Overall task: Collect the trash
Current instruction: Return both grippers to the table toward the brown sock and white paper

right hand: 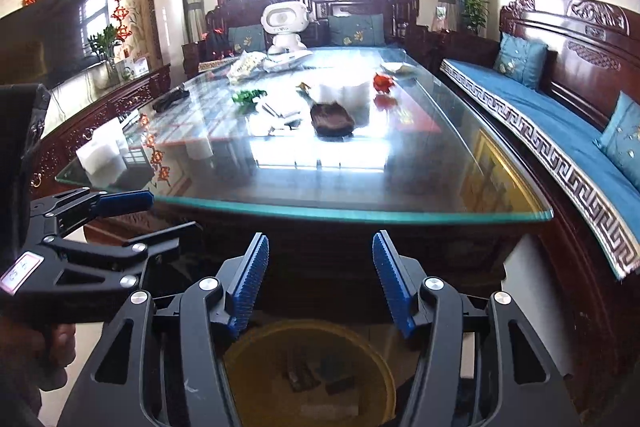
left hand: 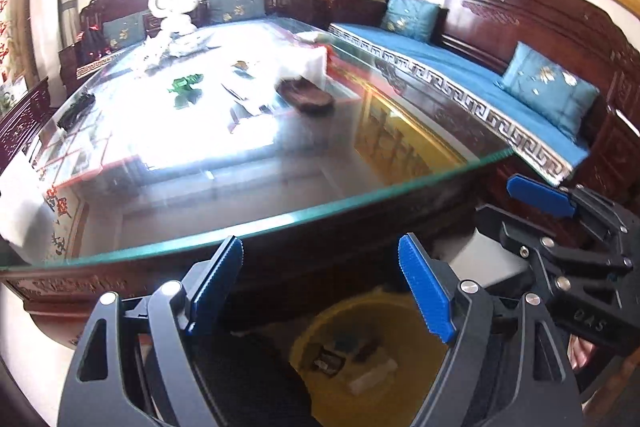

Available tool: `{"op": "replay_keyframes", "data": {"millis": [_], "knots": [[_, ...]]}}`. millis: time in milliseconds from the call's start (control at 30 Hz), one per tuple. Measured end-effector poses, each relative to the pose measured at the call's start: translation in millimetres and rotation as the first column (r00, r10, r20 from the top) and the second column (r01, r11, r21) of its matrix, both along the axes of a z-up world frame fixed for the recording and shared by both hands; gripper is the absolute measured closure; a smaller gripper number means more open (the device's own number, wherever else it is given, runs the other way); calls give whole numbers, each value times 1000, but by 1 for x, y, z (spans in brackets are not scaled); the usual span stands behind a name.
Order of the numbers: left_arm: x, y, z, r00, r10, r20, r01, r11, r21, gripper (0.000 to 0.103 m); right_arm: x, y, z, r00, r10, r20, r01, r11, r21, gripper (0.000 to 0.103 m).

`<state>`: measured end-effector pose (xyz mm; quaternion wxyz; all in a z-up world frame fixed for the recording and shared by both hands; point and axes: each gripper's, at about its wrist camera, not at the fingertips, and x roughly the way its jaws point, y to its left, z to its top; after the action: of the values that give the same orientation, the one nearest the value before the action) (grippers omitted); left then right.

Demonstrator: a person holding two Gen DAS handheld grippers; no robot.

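A yellow bin stands on the floor in front of the glass table, with several wrappers inside. My left gripper is open and empty above the bin; it also shows at the left of the right wrist view. My right gripper is open and empty above the bin; it also shows at the right of the left wrist view. On the table lie a green wrapper, a red wrapper, white papers and a crumpled bag.
A dark wooden tray, a white tissue box, a white toy robot and a dark remote are on the table. A blue-cushioned wooden sofa runs along the right. A TV cabinet stands left.
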<state>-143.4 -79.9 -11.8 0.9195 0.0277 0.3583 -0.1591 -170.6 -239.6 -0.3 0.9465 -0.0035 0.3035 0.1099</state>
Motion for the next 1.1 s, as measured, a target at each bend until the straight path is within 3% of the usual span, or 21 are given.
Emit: {"op": "replay_keyframes", "data": {"millis": [333,667,1100], "knots": [[75,11,22,996,79,38,-78,996,-34,23,68,8,18,999,29,31,-29,999,13,49],[148,23,18,988,151,31,-149,988,-50,23,137,19,12,999,41,0,-41,999,25,49],[197,27,-3,984,179,-2,-179,984,-5,23,199,20,-4,998,44,-52,-42,998,47,45]]}}
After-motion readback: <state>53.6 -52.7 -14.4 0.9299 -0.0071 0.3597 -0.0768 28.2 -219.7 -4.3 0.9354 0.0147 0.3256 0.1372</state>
